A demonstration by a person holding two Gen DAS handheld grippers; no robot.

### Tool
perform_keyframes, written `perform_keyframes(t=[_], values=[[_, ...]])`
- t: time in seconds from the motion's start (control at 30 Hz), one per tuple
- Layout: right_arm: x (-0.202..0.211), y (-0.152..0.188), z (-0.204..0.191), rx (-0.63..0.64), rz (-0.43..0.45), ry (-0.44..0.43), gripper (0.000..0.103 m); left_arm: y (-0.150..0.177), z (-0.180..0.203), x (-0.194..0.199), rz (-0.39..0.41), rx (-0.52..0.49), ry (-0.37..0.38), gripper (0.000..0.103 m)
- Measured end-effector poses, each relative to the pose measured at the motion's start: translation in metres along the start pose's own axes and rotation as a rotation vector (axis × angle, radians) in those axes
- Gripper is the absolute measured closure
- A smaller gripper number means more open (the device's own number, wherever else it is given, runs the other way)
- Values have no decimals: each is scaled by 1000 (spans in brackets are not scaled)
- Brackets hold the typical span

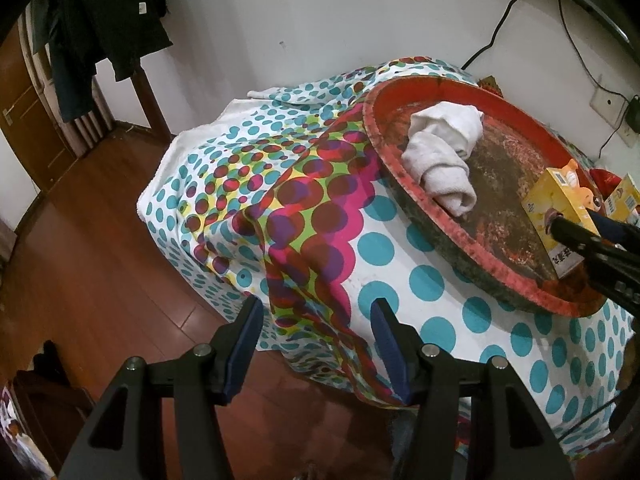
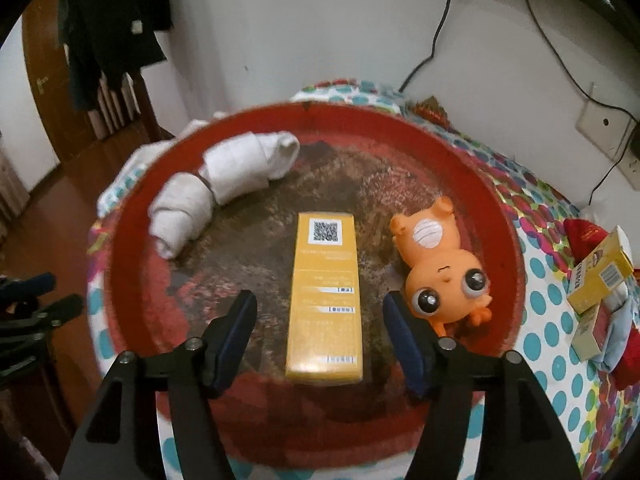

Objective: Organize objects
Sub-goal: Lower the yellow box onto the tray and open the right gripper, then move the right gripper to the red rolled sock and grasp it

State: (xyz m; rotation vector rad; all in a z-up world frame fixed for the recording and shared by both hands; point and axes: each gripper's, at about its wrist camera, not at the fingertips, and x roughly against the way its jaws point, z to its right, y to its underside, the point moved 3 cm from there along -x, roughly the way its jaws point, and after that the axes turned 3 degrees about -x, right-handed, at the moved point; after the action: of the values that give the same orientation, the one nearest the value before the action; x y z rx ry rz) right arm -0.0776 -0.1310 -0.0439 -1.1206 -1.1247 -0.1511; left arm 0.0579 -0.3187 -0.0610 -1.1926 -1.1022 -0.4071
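Note:
A round red tray (image 2: 132, 216) rests on the dotted cloth. Lying flat in its middle is a long yellow box (image 2: 325, 280), with a rolled white cloth (image 2: 224, 176) at the back left and an orange big-eyed toy (image 2: 440, 268) on its back at the right. My right gripper (image 2: 320, 304) is open and straddles the near end of the box, with a gap on each side between pads and box. In the left wrist view the tray (image 1: 400, 92), the white roll (image 1: 440, 148) and the yellow box (image 1: 556, 208) appear at the right. My left gripper (image 1: 317, 306) hangs open and empty over the table's near edge.
The table is draped in a colourful dotted cloth (image 1: 400, 248) that hangs over a wooden floor (image 1: 100, 260). More yellow cartons (image 2: 600, 276) and a red packet (image 2: 588, 236) lie right of the tray. Cables and a wall socket (image 2: 604, 124) are behind; dark clothes (image 1: 104, 20) hang at the back left.

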Motion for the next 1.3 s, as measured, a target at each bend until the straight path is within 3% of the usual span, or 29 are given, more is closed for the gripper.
perform_keyframes(t=[0.23,0.37,0.77,0.93,1.1,1.3], values=[[47,12,25,-51,79,-39,36,0,2,1,6,-11,-5,46],[73,33,64,-102,132,19,33,1,8,3,20,-35,-17,46],[113,105,237,-348,115,292,29,5,28,10,48,-97,-23,46],[115,121,286,-370,65,369,28,7,37,10,48,-122,-28,46],[98,115,314,-359,20,361,22,8,47,14,65,-173,-46,46],[68,102,335,-255,-52,434,22,8,64,29,104,-220,-43,46]])
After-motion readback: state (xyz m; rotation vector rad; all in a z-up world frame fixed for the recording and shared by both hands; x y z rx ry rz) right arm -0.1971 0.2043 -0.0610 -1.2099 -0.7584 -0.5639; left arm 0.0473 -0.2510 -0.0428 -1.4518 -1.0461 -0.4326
